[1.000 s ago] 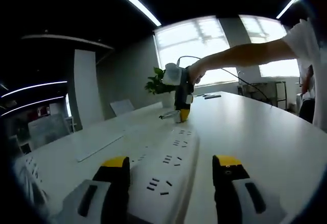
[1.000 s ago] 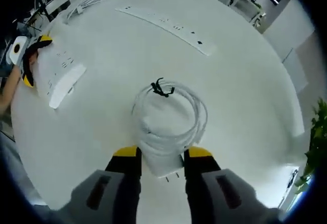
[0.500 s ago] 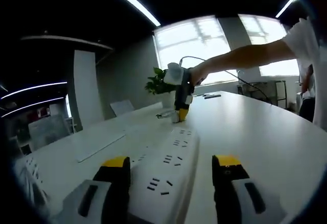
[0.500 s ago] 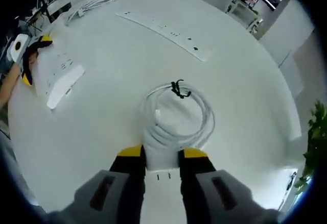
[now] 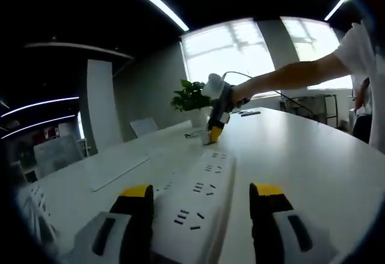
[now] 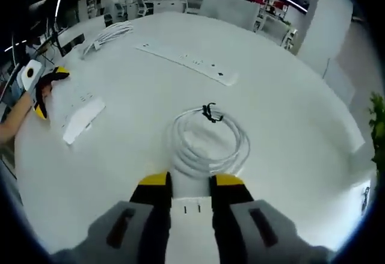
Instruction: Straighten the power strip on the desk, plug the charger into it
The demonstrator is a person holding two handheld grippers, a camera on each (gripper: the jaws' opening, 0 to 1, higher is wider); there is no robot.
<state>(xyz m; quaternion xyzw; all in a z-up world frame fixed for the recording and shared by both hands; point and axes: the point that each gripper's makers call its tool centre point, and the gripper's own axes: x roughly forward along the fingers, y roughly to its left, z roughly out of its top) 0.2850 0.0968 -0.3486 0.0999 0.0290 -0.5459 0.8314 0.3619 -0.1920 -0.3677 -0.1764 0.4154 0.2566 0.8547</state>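
Note:
A white power strip [image 5: 204, 180] lies on the white desk [image 5: 313, 168], and my left gripper [image 5: 201, 195] stands open with a jaw along each long side of it. In the right gripper view the same power strip [image 6: 81, 119] lies at the left, with the left gripper [image 6: 42, 89] at its end. My right gripper [image 6: 191, 183] is shut on the white charger block [image 6: 191, 199], whose coiled white cable [image 6: 210, 141] rests on the desk just ahead. From the left gripper view, the right gripper [image 5: 213, 133] tilts down onto the desk beyond the strip's far end.
A second, long flat power strip [image 6: 186, 62] lies further across the desk, with a bundle of white cable [image 6: 108, 35] past it. A potted plant [image 5: 191, 98] stands at the desk's far end. A person's arm [image 5: 289, 77] reaches in from the right.
The right gripper's jaws have closed on the charger block, and that gripper has tilted, so its view now looks further across the desk. The left gripper and the power strip have stayed put.

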